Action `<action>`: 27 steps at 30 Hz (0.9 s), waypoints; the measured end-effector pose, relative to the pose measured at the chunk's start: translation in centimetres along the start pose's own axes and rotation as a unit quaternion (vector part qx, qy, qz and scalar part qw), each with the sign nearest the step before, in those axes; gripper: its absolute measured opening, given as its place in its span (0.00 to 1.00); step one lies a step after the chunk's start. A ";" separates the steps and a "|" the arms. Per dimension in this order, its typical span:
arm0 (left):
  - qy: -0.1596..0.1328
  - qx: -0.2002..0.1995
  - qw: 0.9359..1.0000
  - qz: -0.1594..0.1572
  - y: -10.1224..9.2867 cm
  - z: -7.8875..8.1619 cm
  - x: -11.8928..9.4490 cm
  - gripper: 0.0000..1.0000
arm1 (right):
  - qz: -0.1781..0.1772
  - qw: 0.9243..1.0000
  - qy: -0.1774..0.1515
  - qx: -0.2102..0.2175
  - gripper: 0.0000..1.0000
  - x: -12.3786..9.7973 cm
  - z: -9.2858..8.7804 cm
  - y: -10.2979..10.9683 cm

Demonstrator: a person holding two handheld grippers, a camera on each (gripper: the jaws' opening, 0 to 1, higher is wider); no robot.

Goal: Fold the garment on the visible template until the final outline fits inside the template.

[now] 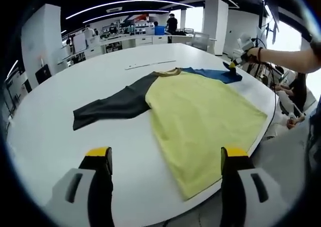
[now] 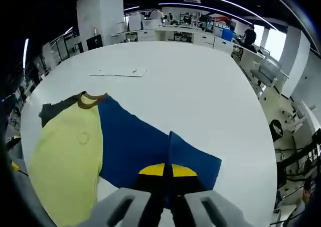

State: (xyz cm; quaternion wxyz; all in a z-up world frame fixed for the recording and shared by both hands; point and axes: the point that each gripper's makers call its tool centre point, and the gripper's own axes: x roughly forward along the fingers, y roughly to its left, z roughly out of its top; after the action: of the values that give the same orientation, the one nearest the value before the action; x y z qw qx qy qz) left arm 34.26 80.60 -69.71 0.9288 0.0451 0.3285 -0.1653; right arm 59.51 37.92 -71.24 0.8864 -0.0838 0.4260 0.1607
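Lengthwise, garment (image 1: 200, 111) flat on table (image 1: 50, 141), collar (image 1: 168, 72) far end.

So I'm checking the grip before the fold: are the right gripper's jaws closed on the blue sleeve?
Yes, in the right gripper view the right gripper has its yellow-tipped jaws pressed together on the blue sleeve.

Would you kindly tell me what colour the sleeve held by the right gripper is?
Blue sleeve, pinched in the right gripper; clearest in the right gripper view.
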 end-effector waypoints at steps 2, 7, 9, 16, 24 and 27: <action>0.000 0.002 1.000 0.000 0.0 0.0 0.0 0.87 | 0.001 1.000 0.000 -0.003 0.00 -0.1 0.4 0.4; -0.002 0.001 1.000 0.002 0.1 0.1 -0.1 0.88 | 0.013 1.000 -0.004 -0.015 0.00 -0.2 1.6 1.7; -0.002 0.002 1.000 0.002 0.2 0.1 -0.1 0.87 | 0.018 1.000 -0.006 -0.019 0.00 -0.3 2.1 2.3; -0.002 0.000 1.000 0.004 0.3 0.0 -0.2 0.87 | 0.028 0.999 -0.001 -0.038 0.00 0.0 3.0 4.3; 0.000 0.000 1.000 0.003 0.3 -0.2 -0.4 0.87 | 0.046 0.998 -0.003 -0.054 0.00 0.0 4.2 6.4; -0.002 0.000 1.000 0.002 0.3 -0.1 -0.4 0.88 | 0.053 0.997 -0.006 -0.059 0.00 -0.1 4.6 7.2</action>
State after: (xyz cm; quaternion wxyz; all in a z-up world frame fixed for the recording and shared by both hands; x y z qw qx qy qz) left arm 33.98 80.98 -69.59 0.9296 0.0458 0.3269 -0.1637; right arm 60.25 45.95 -68.37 0.8729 -0.1127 0.4138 0.2328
